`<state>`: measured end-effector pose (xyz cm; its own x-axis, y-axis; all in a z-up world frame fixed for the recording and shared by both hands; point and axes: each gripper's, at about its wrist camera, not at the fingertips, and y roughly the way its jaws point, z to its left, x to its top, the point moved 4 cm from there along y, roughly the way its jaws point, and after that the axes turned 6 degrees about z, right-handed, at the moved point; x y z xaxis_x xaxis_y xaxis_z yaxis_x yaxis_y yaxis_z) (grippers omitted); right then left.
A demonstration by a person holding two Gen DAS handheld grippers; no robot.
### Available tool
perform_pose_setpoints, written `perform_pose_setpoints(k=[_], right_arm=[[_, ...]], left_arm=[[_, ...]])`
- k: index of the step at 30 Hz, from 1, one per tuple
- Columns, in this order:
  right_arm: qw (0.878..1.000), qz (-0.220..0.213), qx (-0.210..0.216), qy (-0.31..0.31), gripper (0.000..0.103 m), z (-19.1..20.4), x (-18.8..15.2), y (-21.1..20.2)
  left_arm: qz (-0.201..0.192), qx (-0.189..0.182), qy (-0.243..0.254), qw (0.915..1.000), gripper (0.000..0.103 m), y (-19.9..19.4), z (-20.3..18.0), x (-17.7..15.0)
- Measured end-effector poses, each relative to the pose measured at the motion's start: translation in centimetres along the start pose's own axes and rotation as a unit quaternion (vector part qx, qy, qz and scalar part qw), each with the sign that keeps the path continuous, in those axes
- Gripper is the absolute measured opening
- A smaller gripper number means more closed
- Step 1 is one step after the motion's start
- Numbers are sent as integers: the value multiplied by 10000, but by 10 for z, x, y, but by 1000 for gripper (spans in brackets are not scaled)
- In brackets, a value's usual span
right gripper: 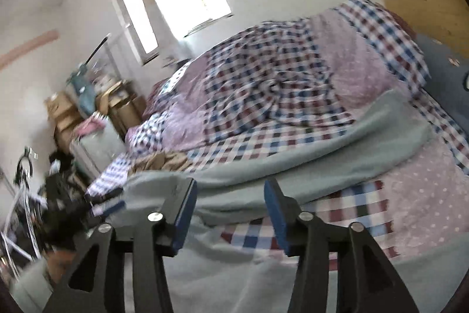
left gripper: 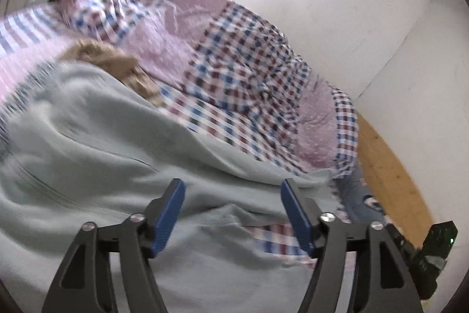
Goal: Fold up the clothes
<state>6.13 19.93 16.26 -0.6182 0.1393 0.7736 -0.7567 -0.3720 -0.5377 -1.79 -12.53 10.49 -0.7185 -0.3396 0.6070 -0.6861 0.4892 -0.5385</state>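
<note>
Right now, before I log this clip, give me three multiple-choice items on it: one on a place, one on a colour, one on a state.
1. Where does the tan garment lie?
A. On the bed beyond the grey-green garment
B. On the floor
C. Between the left tongs

2. What colour are the pads of the tongs?
A. Red
B. Blue
C. Yellow

3. How do the right tongs stand?
A. Shut on the checked quilt
B. Shut on a hanger
C. Open, gripping nothing

Answers: 1 A, it lies past the grey-green cloth's far edge; 2 B, the pads are blue in both views; 3 C, a wide gap separates the pads.
</note>
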Motion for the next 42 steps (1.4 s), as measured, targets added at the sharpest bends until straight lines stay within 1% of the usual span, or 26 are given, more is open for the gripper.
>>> perform_pose_setpoints(k=[2,4,6,8,9,11,15,17,19,23,24,27,30,33,36,39,42], right_arm=[[9995,247,-134,-114,55,1,-29,23],[9969,742,-222,-110,55,1,-56,50],[9940,1066,-254,-74,55,3,-72,70],[9913,1292,-249,-28,55,6,-83,87],[9907,1345,-199,0,55,9,-84,93],[9906,1364,-80,42,55,13,-84,99],[9908,1354,71,50,55,24,-86,106],[9906,1365,111,48,56,29,-89,106],[9910,1334,106,16,56,32,-89,104],[9928,1193,61,-5,56,35,-87,96],[9934,1149,53,-10,55,36,-86,93],[9950,1001,24,-67,56,41,-84,80],[9963,832,26,-203,56,52,-84,64],[9962,751,33,-431,58,66,-90,51],[9941,750,39,-782,58,86,-103,39],[9903,819,92,-1122,59,103,-120,29],[9863,913,196,-1357,59,119,-138,20]], left_arm=[[-115,263,51,9996,78,-13,16,-2],[-151,342,-182,9991,80,-17,33,-6],[-68,248,-556,9981,81,-13,48,-14],[56,178,-753,9970,81,-6,52,-21],[92,165,-767,9969,81,-3,51,-25],[118,199,-565,9981,81,0,41,-33],[159,407,100,9990,81,-7,21,-55],[145,567,302,9978,81,-19,20,-69],[95,699,330,9970,81,-37,27,-79],[-166,1007,-59,9948,81,-84,55,-90],[-298,1066,-198,9937,81,-98,63,-91],[-699,1241,-617,9879,83,-139,89,-96],[-900,1360,-1042,9811,83,-171,113,-103],[-968,1398,-1453,9747,83,-192,133,-112],[-1019,1392,-1778,9688,83,-204,149,-120],[-1038,1365,-1998,9647,83,-209,162,-123],[-1025,1437,-2151,9605,83,-213,176,-125]])
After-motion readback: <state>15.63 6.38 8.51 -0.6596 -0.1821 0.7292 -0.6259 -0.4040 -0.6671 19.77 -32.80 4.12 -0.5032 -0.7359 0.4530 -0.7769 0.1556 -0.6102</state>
